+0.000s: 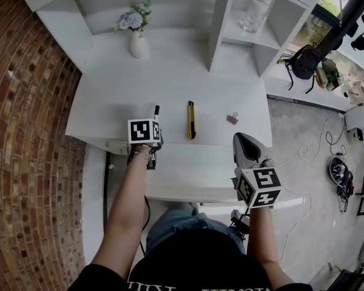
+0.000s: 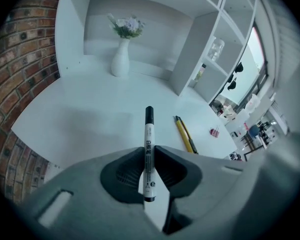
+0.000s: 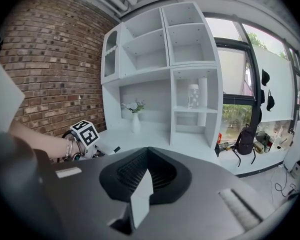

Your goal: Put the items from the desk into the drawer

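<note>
We see the right gripper (image 3: 147, 153) with jaws together on nothing, the left gripper (image 2: 149, 148) clamped on a white marker (image 2: 149, 134) with unreadable barrel print, above the desk (image 1: 109, 102), with a yellow utility knife (image 1: 191, 119) and a pink binder clip (image 1: 232, 119) lying beyond.

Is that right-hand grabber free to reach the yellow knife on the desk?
Probably yes: the right tongs are shut and empty, and only bare desk lies between them and the yellow utility knife. They would need to open first.

Left gripper (image 2: 149, 156) jaws clamp marker (image 2: 149, 149) above desk (image 2: 90, 114).
</note>
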A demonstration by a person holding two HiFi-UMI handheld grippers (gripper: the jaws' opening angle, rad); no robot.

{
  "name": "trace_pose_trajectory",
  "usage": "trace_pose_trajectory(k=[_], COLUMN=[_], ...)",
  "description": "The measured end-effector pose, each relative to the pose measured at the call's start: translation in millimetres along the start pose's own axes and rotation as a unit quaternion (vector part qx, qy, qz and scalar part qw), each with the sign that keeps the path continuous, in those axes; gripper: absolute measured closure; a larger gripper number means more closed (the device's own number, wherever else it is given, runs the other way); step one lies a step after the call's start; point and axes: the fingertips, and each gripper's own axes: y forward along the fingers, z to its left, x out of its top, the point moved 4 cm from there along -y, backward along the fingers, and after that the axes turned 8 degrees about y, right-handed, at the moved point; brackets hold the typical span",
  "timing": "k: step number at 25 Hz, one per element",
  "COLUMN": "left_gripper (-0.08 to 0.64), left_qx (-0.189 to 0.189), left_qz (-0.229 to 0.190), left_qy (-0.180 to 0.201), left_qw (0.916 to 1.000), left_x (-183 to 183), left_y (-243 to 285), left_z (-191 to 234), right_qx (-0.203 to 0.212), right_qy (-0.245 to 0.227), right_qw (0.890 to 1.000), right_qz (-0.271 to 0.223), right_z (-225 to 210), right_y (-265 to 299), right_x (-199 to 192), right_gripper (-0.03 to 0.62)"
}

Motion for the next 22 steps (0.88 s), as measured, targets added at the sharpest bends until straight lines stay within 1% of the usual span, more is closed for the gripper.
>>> trace_pose_trajectory(k=[5,10,12,13,15,17,19,20,22], left_gripper=[0.497,0.497,0.497,0.497,0.495,0.495,0.495,0.495,0.495], left_qx=[-0.008,-0.013,-0.019,-0.024,-0.033,-0.037,-0.038,-0.037,-0.038], left_qz=[-0.056,-0.128,-0.170,-0.195,-0.243,-0.279,-0.296,-0.297,-0.288], left_qy=[-0.027,-0.040,-0.038,-0.033,-0.015,0.004,0.005,0.002,-0.001], left_qw=[0.9980,0.9908,0.9844,0.9800,0.9694,0.9595,0.9546,0.9543,0.9569], left_x=[-0.4,2.4,4.5,5.3,5.7,3.1,-3.4,-7.5,-17.0], left_y=[-38.2,-81.4,-101.2,-110.3,-124.5,-133.4,-135.4,-133.6,-125.4], left_z=[-5.6,-14.1,-18.4,-20.3,-23.1,-24.6,-24.4,-24.1,-24.7], right_qx=[0.007,0.007,0.008,0.009,0.011,0.013,0.013,0.013,0.012], right_qy=[-0.001,0.007,0.012,0.017,0.024,0.028,0.030,0.031,0.035], right_qw=[1.000,1.000,0.999,0.999,0.999,0.999,0.999,0.999,0.999], right_qz=[-0.015,-0.026,-0.030,-0.033,-0.039,-0.040,-0.038,-0.037,-0.030], right_z=[2.3,-1.1,-2.6,-3.5,-5.3,-6.8,-8.2,-9.2,-11.1], right_y=[-8.7,-18.5,-22.5,-24.4,-27.4,-29.4,-30.3,-30.2,-28.0], right_x=[5.9,9.2,9.8,10.6,12.7,14.0,12.9,11.3,5.9], right_gripper=[0.581,0.581,0.581,0.581,0.581,0.581,0.581,0.581,0.581])
